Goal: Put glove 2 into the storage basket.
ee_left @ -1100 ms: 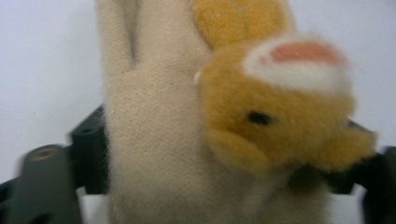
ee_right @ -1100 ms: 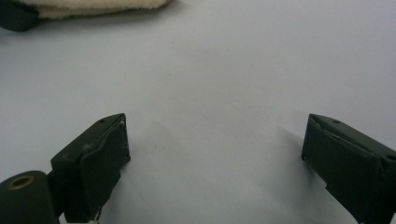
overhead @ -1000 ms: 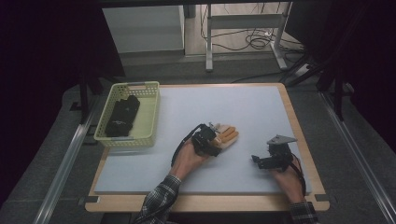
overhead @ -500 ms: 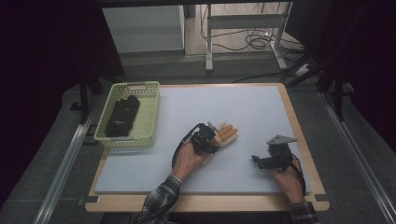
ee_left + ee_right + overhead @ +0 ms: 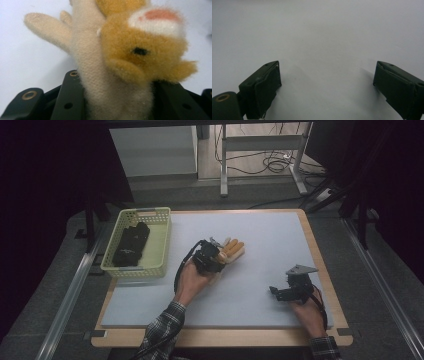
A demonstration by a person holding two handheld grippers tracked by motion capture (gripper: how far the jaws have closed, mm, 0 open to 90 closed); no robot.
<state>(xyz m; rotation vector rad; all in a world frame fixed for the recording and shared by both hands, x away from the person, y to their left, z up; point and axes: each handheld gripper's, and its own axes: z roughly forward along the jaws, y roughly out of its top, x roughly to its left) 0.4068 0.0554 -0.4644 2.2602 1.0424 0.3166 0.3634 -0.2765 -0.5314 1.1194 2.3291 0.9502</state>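
Pale grey matting covered the wooden surface (image 5: pixel 320 245), with dark floor around it and cables trailing by metal legs beyond the far edge. From the high view, the left tongs (image 5: pixel 220 256) had just finished closing on the plush toy (image 5: pixel 233 249), and compared with a second before, toy and tongs sat slightly nearer the middle of the mat, the person's left hand (image 5: pixel 192 279) gripping the tool behind them. The toy's tan end stuck out past the tongs toward the far right. A yellow-green basket (image 5: pixel 159 247) stood at the left edge, well apart from the toy, with a black item (image 5: pixel 130 244) inside. The right tongs (image 5: pixel 276 291) had stayed where they were near the right edge, their grey plate on top.

Through the left gripper view, the plush toy (image 5: pixel 120 60) stood just ahead of the camera, its cream body pinched between the two black jaws, orange-brown head to the right, above the pale mat.

Along the right gripper view, the right tongs (image 5: pixel 327 82) stood wide apart with bare mat between them.
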